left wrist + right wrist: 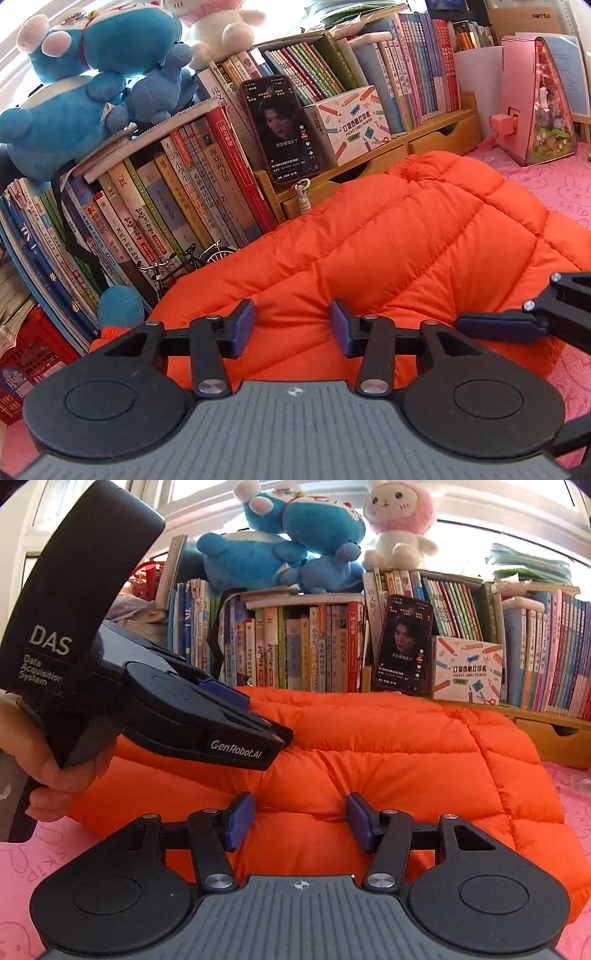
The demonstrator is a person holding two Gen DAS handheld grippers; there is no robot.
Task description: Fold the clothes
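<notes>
Both tongs parked at the near edge of the puffy orange down jacket (388, 236)

Left tongs (291, 328) and right tongs (301, 821) each sit part-open with jacket fabric bulging between the pads, not clearly pinched, so I'd call neither a grip yet. Jacket's bundled on the pink bench mat (48, 853), running from 12 o'clock off each tong toward the bookshelf (424, 147), long axis roughly 9-to-3 in the right wrist view. Left tongs sit around 10 o'clock from the right ones, both about equally close. Guessing next is pinching that near hem.
</notes>
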